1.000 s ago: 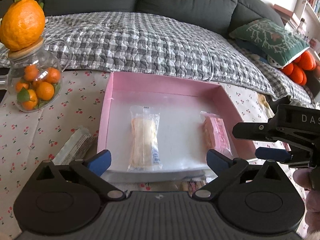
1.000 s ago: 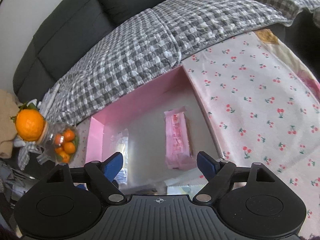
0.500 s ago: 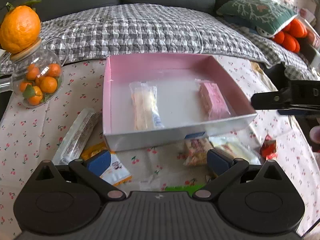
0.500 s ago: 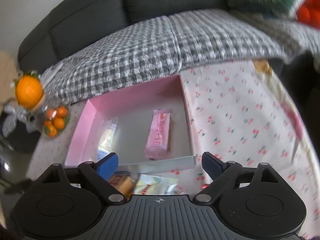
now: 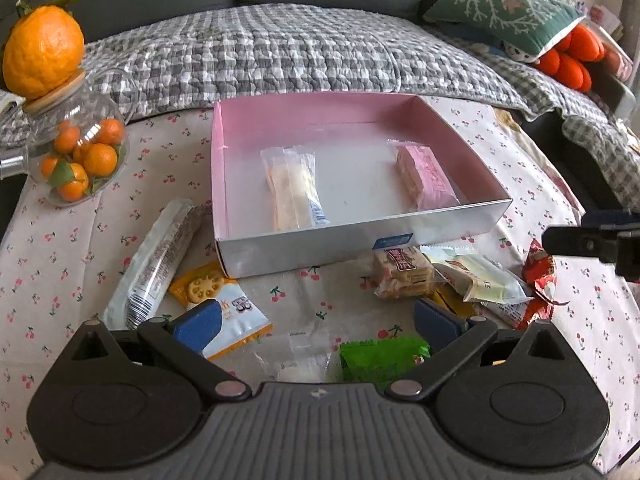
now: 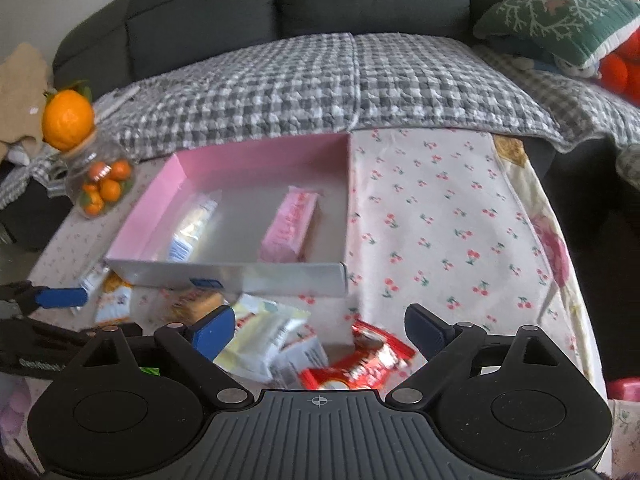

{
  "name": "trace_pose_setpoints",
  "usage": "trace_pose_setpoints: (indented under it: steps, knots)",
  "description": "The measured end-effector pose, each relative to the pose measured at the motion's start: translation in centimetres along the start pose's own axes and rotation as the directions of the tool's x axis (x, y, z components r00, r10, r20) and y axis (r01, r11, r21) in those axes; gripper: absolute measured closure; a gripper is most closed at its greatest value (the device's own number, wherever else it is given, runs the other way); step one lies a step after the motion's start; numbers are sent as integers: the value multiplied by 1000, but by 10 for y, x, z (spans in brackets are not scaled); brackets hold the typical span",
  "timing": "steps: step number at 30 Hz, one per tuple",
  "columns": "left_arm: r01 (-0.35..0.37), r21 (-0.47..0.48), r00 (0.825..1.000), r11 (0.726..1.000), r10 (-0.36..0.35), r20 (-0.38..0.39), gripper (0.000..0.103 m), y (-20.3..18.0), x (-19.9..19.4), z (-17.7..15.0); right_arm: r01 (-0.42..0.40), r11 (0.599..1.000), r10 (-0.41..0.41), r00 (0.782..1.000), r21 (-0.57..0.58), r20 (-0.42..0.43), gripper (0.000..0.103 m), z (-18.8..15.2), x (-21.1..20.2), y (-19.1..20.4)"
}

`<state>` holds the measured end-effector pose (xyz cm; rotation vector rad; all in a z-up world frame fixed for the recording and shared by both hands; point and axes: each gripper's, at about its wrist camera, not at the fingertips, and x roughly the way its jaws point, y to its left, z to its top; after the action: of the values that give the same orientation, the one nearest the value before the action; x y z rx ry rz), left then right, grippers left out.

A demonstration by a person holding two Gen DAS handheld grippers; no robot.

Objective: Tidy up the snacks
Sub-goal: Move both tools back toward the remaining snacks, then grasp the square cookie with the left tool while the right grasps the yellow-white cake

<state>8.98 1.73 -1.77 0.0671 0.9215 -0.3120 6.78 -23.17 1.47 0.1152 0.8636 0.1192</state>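
I hold my left gripper (image 5: pixel 316 322) low over the worktop covered by a soft white cloth with little red cherries (image 5: pixel 56 256), pointing at the box, and its jaws are wide open with nothing between them. My right gripper (image 6: pixel 319 327) hangs beside it on the right, tipped down at the loose snacks, and its jaws are wide open and empty too. In front of both sits the flat cardboard box, pink inside and shiny silver outside (image 5: pixel 360 246). Two snacks lie flat in it, well apart: a long pale yellow snack in a clear crinkly wrapper (image 5: pixel 294 190) on the left and a pink bar in a clear wrapper (image 5: pixel 424 176) on the right. The other snacks lie on the cloth near the front of the box. A long white tube-shaped packet (image 5: pixel 154 264) lies to the left, touching a flat orange and white packet with a round cracker picture (image 5: pixel 218 300). A crumpled green shiny packet (image 5: pixel 380 358) and a small clear wrapper (image 5: pixel 298 360) lie just under my left jaws. To the right is a pile: a clear pack of square crackers (image 5: pixel 402 274), a pale yellow puffy packet (image 5: pixel 478 276) and a shiny red wrapper (image 6: pixel 360 362). A round glass jar of small oranges with a big bumpy orange on its wooden lid (image 5: pixel 76 148) stands far left. Behind is a grey checked quilt (image 5: pixel 280 56).
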Motion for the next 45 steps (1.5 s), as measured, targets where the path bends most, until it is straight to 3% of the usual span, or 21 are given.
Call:
trace_pose_setpoints:
  steps: [7,13,22,24,36,45]
  knots:
    - [29,-86,1000,996,-29,-5,4,-4,13,9,3,999,-2,1000,39,-31,9,-1,6,-8]
    - [97,-195,994,976,-103,-19,19,-11,31,18,-3,997,7,999,80,-46,9,-1,12,-11]
    - [107,-214,990,971,-124,-65,57,-19,49,20,-26,997,31,998,73,-62,9,-1,17,-6]
    - [117,-206,989,972,-134,-68,71,-18,50,21,-33,997,37,997,71,-66,9,0,18,-5]
    - [91,-195,989,977,-112,-97,71,-4,39,17,-118,986,133,983,116,-130,9,5,35,15]
    - [76,-204,989,976,-99,-106,71,7,32,13,-67,990,89,979,124,-183,12,9,56,27]
